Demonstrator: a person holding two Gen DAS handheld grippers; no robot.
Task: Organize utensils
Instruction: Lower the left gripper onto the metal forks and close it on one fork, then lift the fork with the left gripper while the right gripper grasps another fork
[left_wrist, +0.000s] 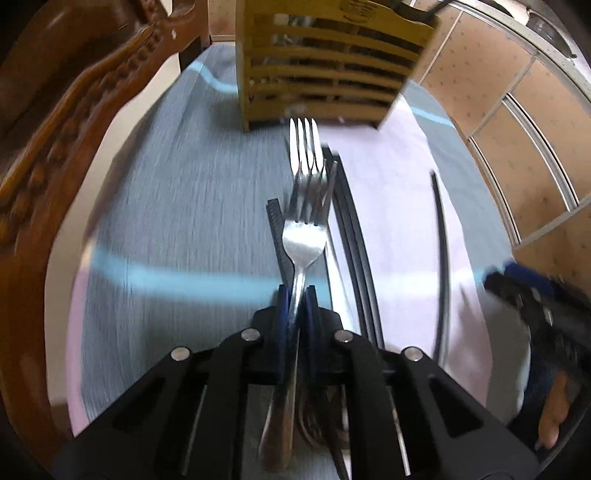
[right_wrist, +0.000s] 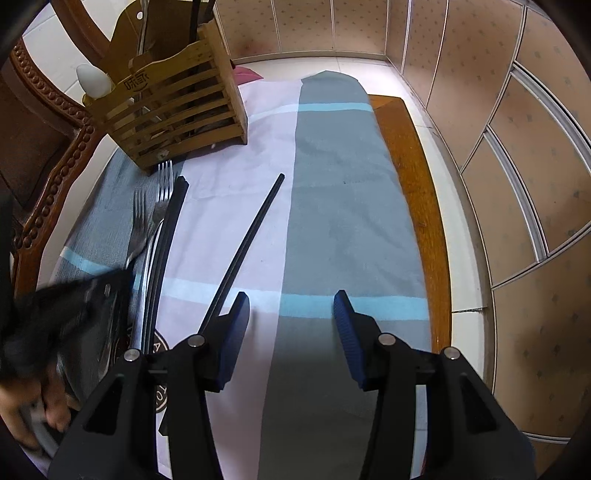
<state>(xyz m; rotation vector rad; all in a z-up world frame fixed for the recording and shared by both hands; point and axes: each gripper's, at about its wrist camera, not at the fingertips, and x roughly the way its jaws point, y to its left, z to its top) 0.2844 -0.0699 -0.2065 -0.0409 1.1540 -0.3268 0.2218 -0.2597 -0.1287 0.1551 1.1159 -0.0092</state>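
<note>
Steel fork (left_wrist: 303, 243) clamped by its neck in your left fingers (left_wrist: 284, 314), low over the surface (left_wrist: 177, 206) | right fingers (right_wrist: 236, 325) apart, empty, beside loose chopstick (right_wrist: 247, 240) | risk: thin neck twists, snags second fork (left_wrist: 317, 184).

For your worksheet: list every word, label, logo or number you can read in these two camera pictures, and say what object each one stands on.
Chinese characters burnt into the front of the wooden utensil holder, above a curved line: too stylised to read with confidence.
"A": part of a round printed emblem on the cloth, mostly hidden by the right tool.
"TO" or similar: lower on that emblem, cut off.
Left wrist view: nothing readable; blurred.
</note>
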